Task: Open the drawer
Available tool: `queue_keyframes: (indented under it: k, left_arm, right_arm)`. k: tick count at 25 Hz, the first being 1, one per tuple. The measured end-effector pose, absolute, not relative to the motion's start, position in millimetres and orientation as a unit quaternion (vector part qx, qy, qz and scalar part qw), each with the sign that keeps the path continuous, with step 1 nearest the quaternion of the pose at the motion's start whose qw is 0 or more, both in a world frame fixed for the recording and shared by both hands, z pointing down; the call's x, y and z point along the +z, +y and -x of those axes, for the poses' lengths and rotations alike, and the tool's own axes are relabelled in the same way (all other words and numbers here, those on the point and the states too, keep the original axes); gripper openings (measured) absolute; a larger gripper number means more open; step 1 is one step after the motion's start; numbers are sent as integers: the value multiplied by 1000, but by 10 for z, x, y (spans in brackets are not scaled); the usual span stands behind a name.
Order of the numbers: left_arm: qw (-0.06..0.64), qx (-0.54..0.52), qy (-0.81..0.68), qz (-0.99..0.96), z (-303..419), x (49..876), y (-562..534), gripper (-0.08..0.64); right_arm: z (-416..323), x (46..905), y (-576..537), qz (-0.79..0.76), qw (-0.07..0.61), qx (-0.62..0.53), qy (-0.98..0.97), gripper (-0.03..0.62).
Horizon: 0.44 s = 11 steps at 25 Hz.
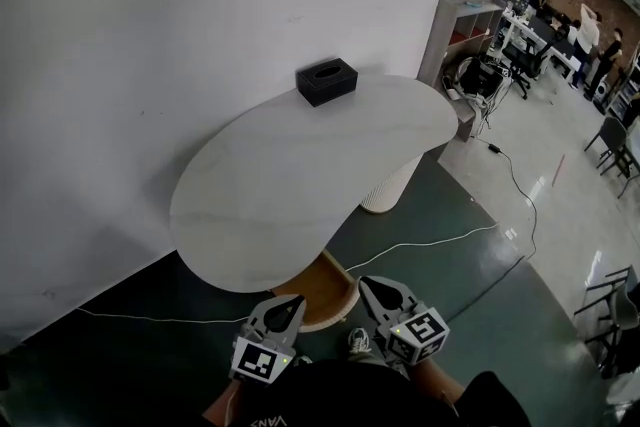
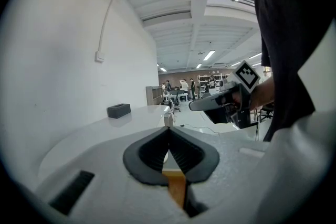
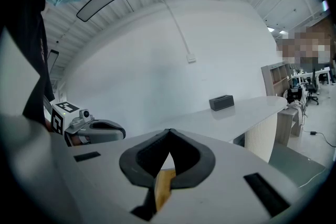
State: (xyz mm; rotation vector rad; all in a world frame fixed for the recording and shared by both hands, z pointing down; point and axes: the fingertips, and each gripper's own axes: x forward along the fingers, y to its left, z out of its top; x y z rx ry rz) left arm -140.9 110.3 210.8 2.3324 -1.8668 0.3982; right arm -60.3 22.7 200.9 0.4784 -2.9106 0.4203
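No drawer shows plainly in any view. In the head view my left gripper and right gripper hang side by side at the bottom edge, just short of the near rim of a white curved table. Both are shut with nothing between the jaws. In the left gripper view the left gripper points over the tabletop, and the right gripper shows to its right. In the right gripper view the right gripper also faces the table, with the left gripper at its left.
A black tissue box sits at the table's far edge by the white wall. Under the table stand a round wooden base and a ribbed white pedestal. White cables cross the dark floor. A shelf unit and people at desks are far right.
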Motion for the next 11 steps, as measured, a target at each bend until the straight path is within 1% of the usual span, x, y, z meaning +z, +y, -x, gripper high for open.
queue_keyframes:
  k: [11]
  left_arm:
    - [65,132,-626,-766,1435,2107,1007,18]
  right_arm:
    - [646,1990,132,-159,78,143,-974,2]
